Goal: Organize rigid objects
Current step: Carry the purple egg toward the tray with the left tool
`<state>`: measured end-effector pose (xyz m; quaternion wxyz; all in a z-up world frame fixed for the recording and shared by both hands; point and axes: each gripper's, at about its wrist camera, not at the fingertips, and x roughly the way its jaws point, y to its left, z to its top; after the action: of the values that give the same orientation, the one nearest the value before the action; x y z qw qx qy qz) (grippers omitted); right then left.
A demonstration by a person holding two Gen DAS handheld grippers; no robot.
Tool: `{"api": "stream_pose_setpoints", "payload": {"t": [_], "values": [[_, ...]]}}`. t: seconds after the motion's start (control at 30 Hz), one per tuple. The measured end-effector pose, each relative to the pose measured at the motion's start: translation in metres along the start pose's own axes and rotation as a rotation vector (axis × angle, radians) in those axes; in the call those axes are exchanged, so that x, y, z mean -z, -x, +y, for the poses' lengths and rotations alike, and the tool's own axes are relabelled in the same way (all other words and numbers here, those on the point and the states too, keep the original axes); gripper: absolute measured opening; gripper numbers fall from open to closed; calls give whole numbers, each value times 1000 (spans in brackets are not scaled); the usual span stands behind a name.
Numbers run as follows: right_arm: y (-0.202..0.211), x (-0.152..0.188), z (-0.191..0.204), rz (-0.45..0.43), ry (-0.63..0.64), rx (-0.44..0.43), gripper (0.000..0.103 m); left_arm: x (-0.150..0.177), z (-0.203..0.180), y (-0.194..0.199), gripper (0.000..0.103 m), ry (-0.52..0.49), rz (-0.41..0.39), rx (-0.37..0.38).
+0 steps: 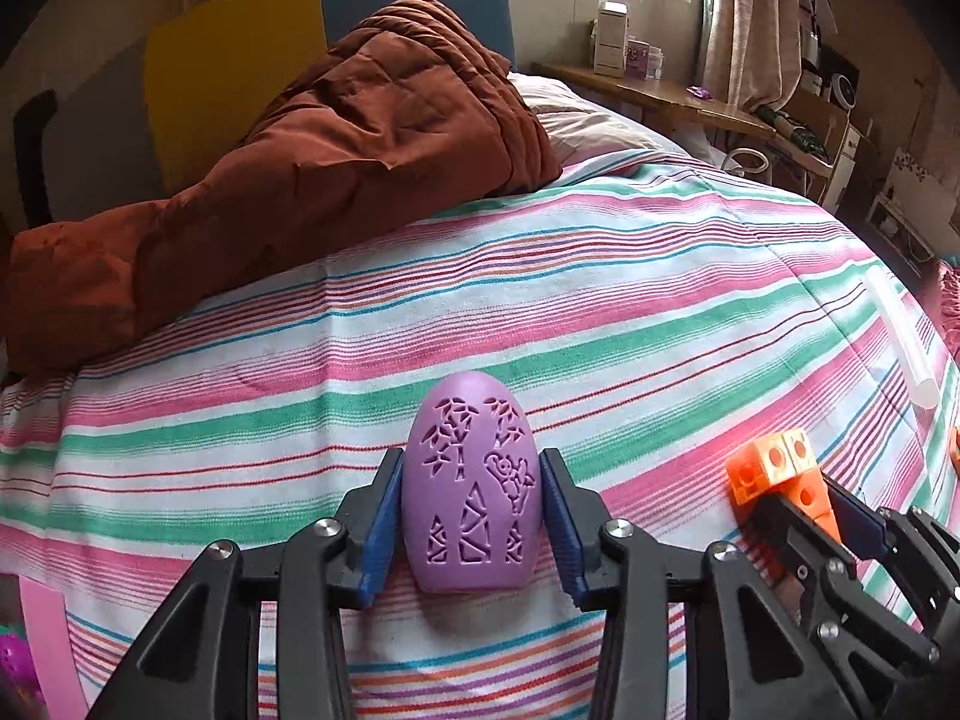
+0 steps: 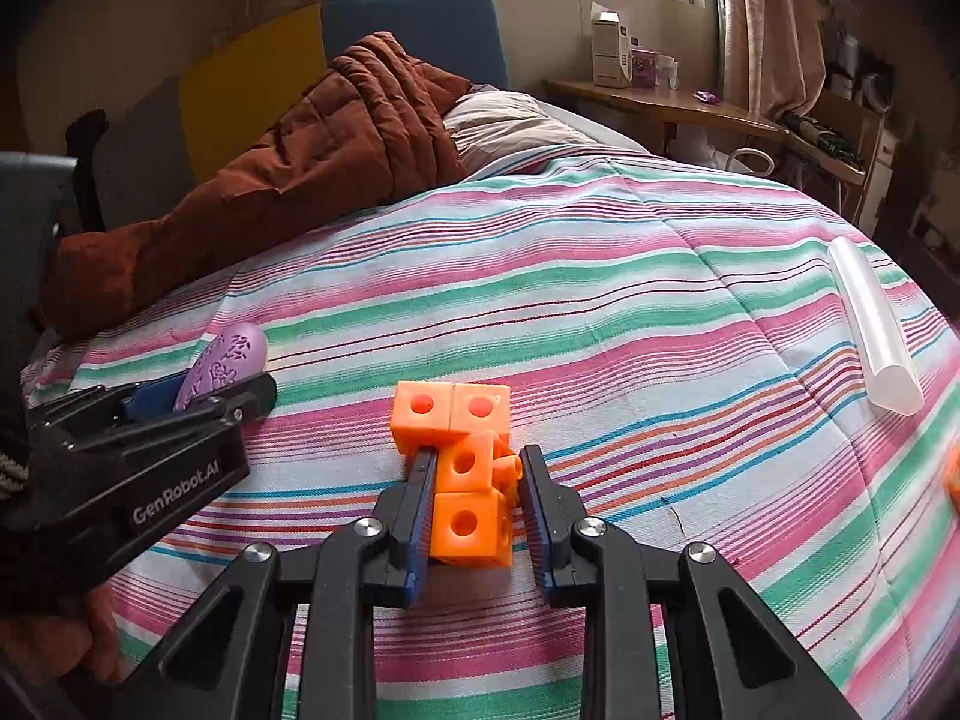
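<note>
Bedding fills the left wrist view: a striped bedspread (image 1: 600, 312) in pink, green and white, with a rust-brown quilt (image 1: 288, 168) heaped at its far left. The left gripper (image 1: 471, 510) points down at a purple egg-shaped shell (image 1: 470, 480) with cut-out patterns, which lies on the stripes between the two blue pads. The jaws stand spread around it; a thin gap shows on each side, so the pads flank the shell without visibly pressing it. To the right, the right gripper (image 1: 804, 510) holds a cluster of orange linking cubes (image 1: 780, 468). A clear plastic tube (image 1: 900, 336) lies near the bed's right edge, well apart from both.

From the right wrist view, the right gripper (image 2: 477, 501) has its jaws drawn in on the orange linking cubes (image 2: 465, 468); the blue pads pinch the lower cubes, while two more cubes stick out past the fingertips, over the bedspread (image 2: 660, 312). At the left, the left gripper (image 2: 198, 402) is seen side-on with the purple egg-shaped shell (image 2: 231, 357) between its fingers. The clear plastic tube (image 2: 873, 324) lies at the far right, and the rust-brown quilt (image 2: 312, 156) lies bunched at the back.
</note>
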<state>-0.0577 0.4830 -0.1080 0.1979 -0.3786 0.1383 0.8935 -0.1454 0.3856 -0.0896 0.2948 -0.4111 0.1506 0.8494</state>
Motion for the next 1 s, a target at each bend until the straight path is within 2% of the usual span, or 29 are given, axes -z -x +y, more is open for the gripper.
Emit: {"api": "stream_pose_setpoints", "payload": {"t": [0.17,0.53,0.77,1.0], "values": [[0,0,2,0,10,13,27,15,3,12,44,34,-1,-9],[0,1,6,1,29,42,27,53,4,56,44,125,0,84],[0,0,11,2,47,67,27,83,0,98,44,116,-21,132],[0,0,14,3,63,87,27,114,12,131,44,138,-25,164]]}}
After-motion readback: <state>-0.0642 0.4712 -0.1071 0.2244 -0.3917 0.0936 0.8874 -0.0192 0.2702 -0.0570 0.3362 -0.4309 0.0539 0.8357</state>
